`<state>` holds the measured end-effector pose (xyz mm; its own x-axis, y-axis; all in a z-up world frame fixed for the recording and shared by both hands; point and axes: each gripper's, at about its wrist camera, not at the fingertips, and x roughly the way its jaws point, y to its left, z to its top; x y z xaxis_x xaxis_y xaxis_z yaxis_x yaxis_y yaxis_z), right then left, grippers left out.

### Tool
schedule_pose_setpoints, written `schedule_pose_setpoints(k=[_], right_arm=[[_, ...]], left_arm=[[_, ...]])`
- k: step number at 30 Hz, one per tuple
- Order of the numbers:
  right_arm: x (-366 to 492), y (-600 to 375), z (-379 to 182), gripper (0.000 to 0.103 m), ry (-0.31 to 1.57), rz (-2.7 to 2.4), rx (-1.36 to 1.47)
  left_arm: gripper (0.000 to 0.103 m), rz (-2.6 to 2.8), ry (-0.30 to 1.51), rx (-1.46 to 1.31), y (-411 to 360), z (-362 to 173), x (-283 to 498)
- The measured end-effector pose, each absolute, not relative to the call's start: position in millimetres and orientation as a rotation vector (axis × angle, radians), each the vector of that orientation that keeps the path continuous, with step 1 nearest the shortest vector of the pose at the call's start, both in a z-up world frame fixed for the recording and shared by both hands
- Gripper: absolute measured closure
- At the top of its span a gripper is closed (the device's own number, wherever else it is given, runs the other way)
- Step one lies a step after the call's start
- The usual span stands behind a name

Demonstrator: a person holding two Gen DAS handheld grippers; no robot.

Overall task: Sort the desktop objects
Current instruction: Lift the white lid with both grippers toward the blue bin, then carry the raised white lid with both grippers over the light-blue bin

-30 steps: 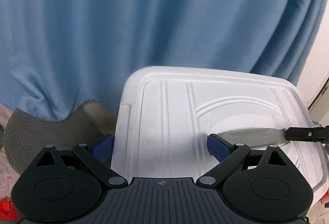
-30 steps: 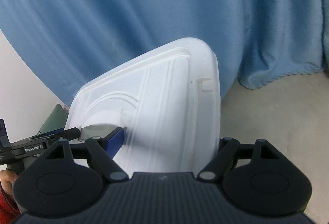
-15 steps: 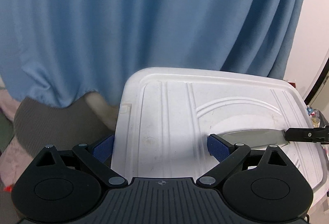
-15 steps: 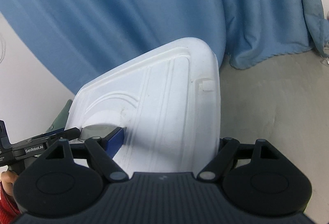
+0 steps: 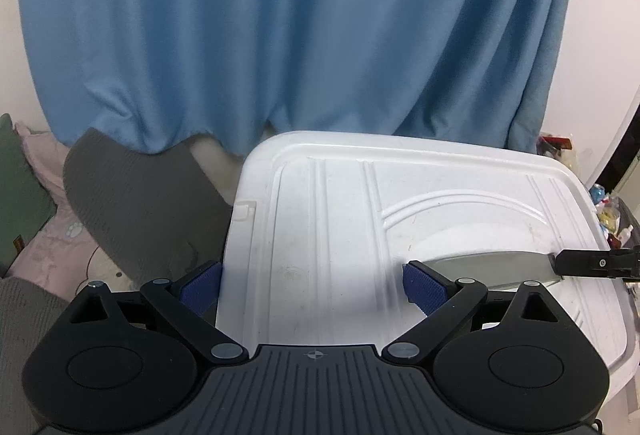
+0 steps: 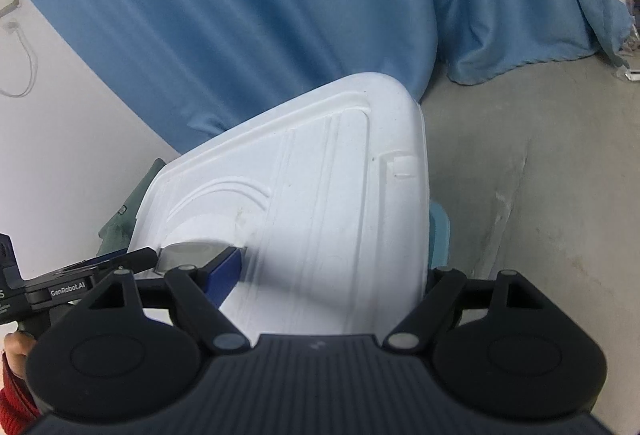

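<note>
two grippers carry a white plastic lid (image 5: 340, 235) edge-on before a blue curtain (image 5: 280, 35), above a grey floor (image 6: 540, 195). the left gripper (image 5: 312, 285) clamps the lid's left end, one blue pad (image 5: 424, 285) on its ribbed face and the other behind the rim; the right gripper (image 6: 340, 275) grips the opposite end the same way. the lid sits deep between both sets of jaws, spanning from one to the other. carrying it well likely means matching both hands' pace and tilt, since a twist could pry the rim loose.
</note>
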<state>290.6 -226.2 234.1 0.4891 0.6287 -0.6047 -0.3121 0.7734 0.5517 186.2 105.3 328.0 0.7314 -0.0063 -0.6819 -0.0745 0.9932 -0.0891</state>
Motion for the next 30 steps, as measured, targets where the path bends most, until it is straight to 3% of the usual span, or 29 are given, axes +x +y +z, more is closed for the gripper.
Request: schedule_pose_setpoints(k=[11,30], right_arm=[[207,-217,236,0.022,0.873,0.576,0.403],[8,-179,188,0.022,0.924,0.466,0.467]], left_arm=[[0.006,0.022,0.736,-0.104,115,325,116],[0.006,-0.082,0.791,-0.073,160,263,-61]])
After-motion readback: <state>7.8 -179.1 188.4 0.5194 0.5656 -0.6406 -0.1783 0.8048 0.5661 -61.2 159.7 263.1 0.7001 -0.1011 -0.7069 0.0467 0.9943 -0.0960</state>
